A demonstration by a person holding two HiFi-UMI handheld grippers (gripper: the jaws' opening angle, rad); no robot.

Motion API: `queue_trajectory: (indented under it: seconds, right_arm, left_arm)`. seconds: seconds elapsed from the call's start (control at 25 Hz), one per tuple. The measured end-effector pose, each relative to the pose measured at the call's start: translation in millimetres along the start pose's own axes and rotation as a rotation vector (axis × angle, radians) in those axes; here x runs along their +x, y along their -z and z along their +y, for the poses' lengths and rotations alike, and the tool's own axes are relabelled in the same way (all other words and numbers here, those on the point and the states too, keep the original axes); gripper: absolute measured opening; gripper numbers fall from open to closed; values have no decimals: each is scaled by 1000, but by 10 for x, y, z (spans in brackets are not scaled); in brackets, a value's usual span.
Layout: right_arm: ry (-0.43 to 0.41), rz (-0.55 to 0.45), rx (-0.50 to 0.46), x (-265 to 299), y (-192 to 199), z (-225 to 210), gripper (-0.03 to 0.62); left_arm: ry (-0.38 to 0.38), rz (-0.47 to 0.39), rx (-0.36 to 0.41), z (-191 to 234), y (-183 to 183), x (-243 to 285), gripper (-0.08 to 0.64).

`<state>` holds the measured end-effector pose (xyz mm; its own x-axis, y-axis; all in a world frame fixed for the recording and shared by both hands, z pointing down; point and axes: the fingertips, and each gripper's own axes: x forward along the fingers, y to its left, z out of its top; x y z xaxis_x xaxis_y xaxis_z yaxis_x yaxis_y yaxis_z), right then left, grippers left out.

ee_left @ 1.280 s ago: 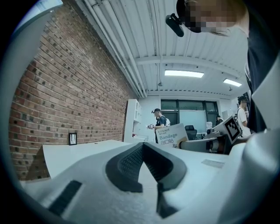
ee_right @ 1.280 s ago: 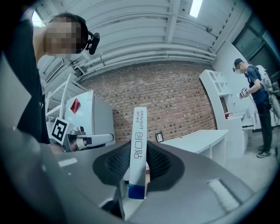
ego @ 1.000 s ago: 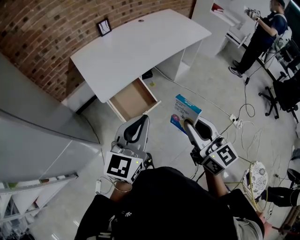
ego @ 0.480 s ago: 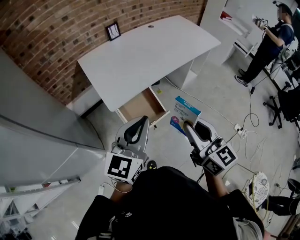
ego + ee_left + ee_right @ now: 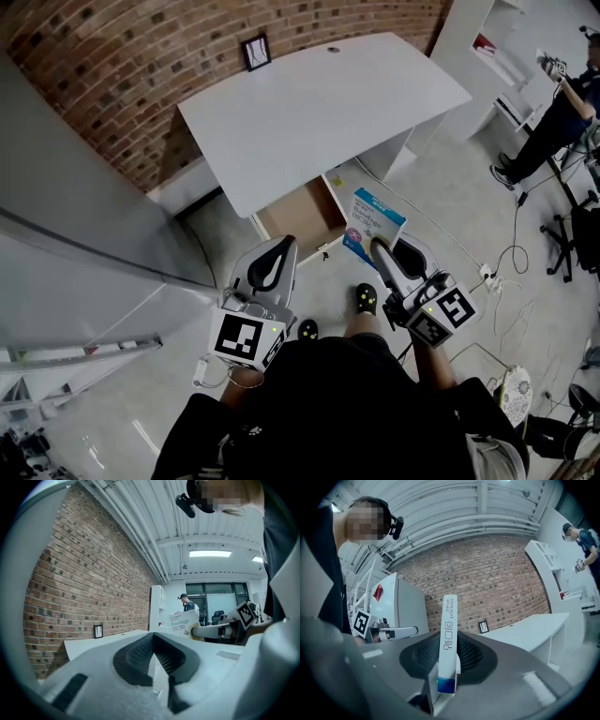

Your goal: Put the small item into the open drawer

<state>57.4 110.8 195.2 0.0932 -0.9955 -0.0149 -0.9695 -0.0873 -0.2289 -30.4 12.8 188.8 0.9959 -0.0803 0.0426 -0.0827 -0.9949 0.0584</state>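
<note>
Right tool [image 5: 380, 251] gripped the bandage box [image 5: 375, 217] edge-on, in the air near the open drawer [image 5: 300, 208], left tool [image 5: 277, 255] pinched together and empty; best to lower the box well inside the drawer before releasing.

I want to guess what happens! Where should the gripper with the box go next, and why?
Probably forward and left, until the box is over the open drawer. The right gripper is shut on the box, which hangs above the floor, right of the drawer, not yet over it.
</note>
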Motion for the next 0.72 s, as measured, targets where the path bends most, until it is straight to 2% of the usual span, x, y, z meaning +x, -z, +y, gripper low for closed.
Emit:
queue_trajectory:
  seconds: [0.28,0.44,0.6,0.72]
  right_arm:
    - [-137,52,-6,358,-38,-164,95]
    - [-222,98,48,570,-36,-256,95]
    - [-324,86,15,726,-92,-363,95]
    - [-366,119,1,789,-71,-518,95]
  left_arm:
    - [-133,-11,-6,212,-67,97,-6]
    - [-224,-2,-15,317,-34,180,-6]
    - [-304,-8,-18,365,-45,278,-6]
    - [-344,-12,-16,337,-68,397,-6]
